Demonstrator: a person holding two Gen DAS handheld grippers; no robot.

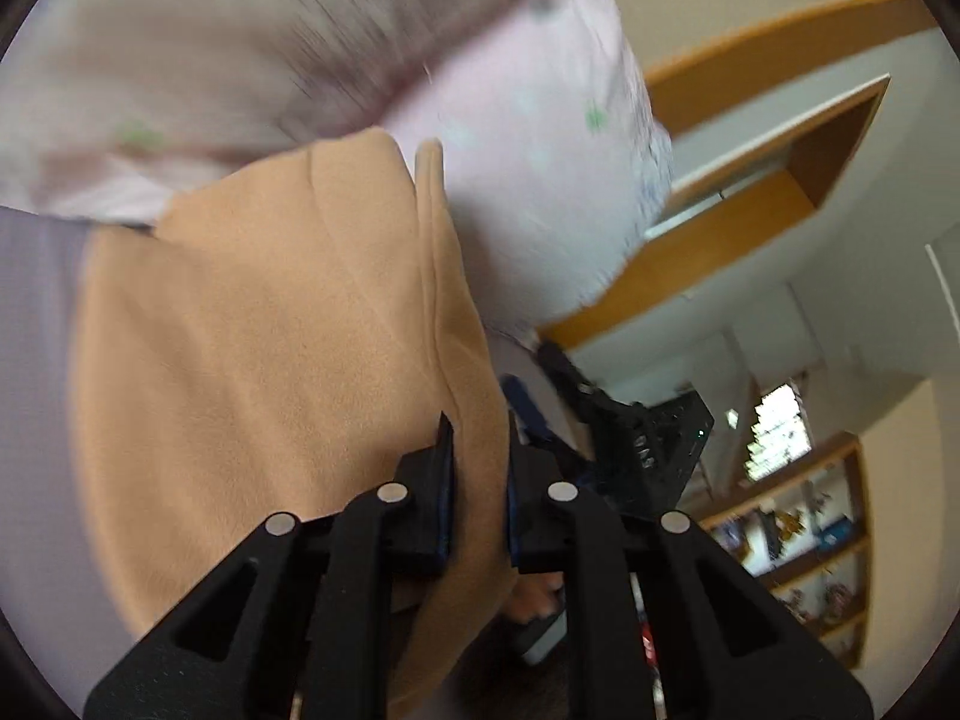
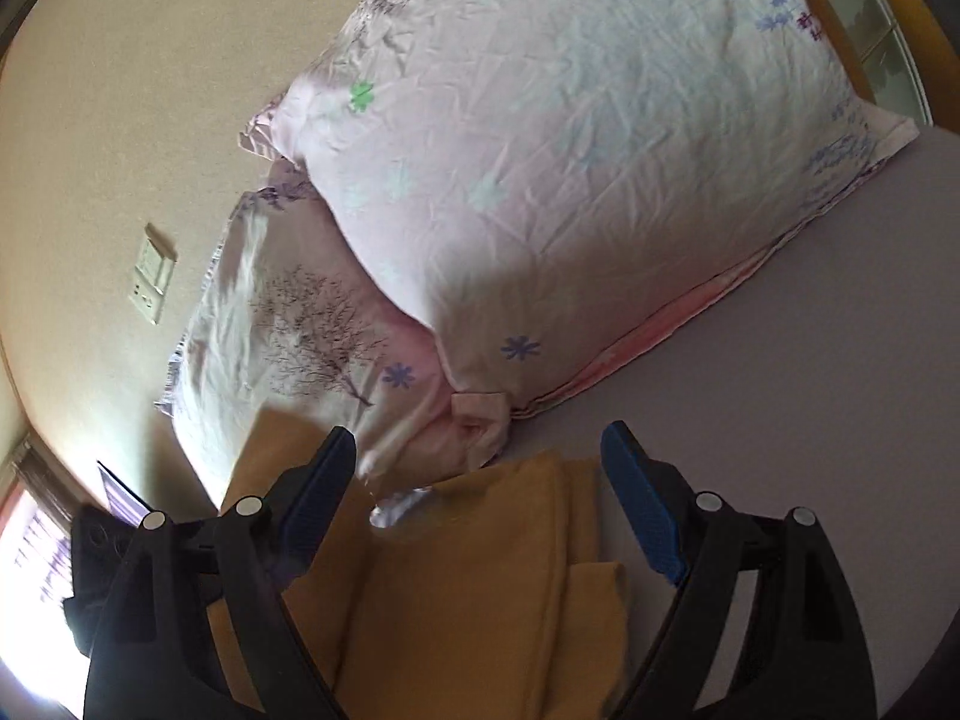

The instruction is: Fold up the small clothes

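A tan fleece garment (image 1: pixel 270 360) fills the lower left of the left wrist view, lying on the grey bed sheet (image 1: pixel 36 330). My left gripper (image 1: pixel 479 438) is shut on the garment's right edge, the cloth pinched between its fingers. In the right wrist view the same garment (image 2: pixel 480 588) lies folded in layers on the sheet (image 2: pixel 810 390). My right gripper (image 2: pixel 480 456) is open just above it, its blue-padded fingers (image 2: pixel 642 510) wide apart and empty. The right gripper's black body (image 1: pixel 648 444) shows beyond the left one.
Two pink floral pillows (image 2: pixel 570 168) (image 2: pixel 288 336) lie stacked just beyond the garment, against a beige wall with a switch plate (image 2: pixel 153 279). A wooden headboard (image 1: pixel 750 228) and a bookshelf (image 1: pixel 810 540) show in the left wrist view. A bright window (image 2: pixel 30 570) is at lower left.
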